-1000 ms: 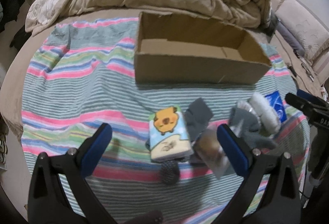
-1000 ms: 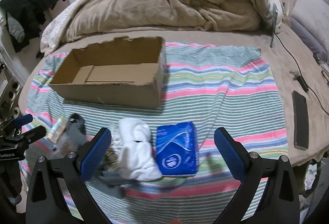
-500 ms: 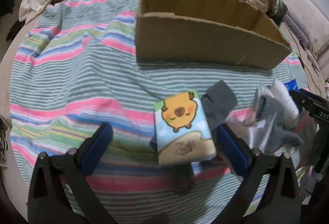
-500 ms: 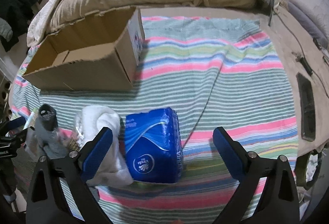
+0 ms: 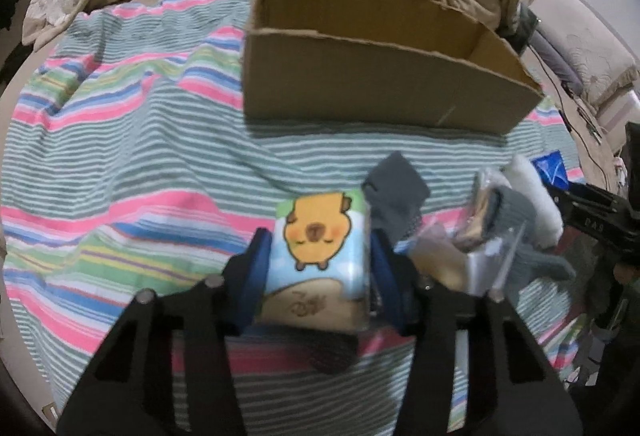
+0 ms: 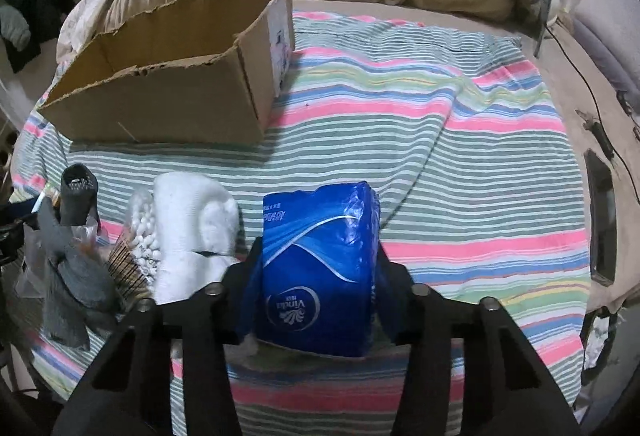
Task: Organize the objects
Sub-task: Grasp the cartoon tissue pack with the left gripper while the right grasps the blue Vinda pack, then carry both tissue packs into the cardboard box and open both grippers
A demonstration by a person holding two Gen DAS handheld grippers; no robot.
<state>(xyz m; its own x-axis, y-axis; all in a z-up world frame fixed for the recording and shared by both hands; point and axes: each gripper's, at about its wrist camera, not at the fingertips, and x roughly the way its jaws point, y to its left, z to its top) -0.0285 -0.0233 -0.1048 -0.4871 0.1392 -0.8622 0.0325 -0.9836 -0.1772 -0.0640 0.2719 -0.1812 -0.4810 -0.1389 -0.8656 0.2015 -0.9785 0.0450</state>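
Cardboard box (image 5: 384,104) stands open beyond both tools, left (image 5: 320,260) clamping the cartoon pack (image 5: 318,256), right (image 6: 316,268) clamping the blue pack (image 6: 320,268).

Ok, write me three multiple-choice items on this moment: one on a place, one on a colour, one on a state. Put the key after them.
1. Where does the cardboard box stand relative to the cartoon tissue pack?
A. behind it, on the striped blanket
B. beneath it
C. nearer the camera than it

2. What colour is the tissue pack between the right tongs?
A. green
B. blue
C. white

3. How do the left tongs stand?
A. wide open and apart from everything
B. shut on a grey sock
C. shut on the cartoon tissue pack

Key: 1 A, the box sits farther back on the stripes; 2 B, the wrapper is blue with white swirls; 3 C, both blue pads press the pack's sides.
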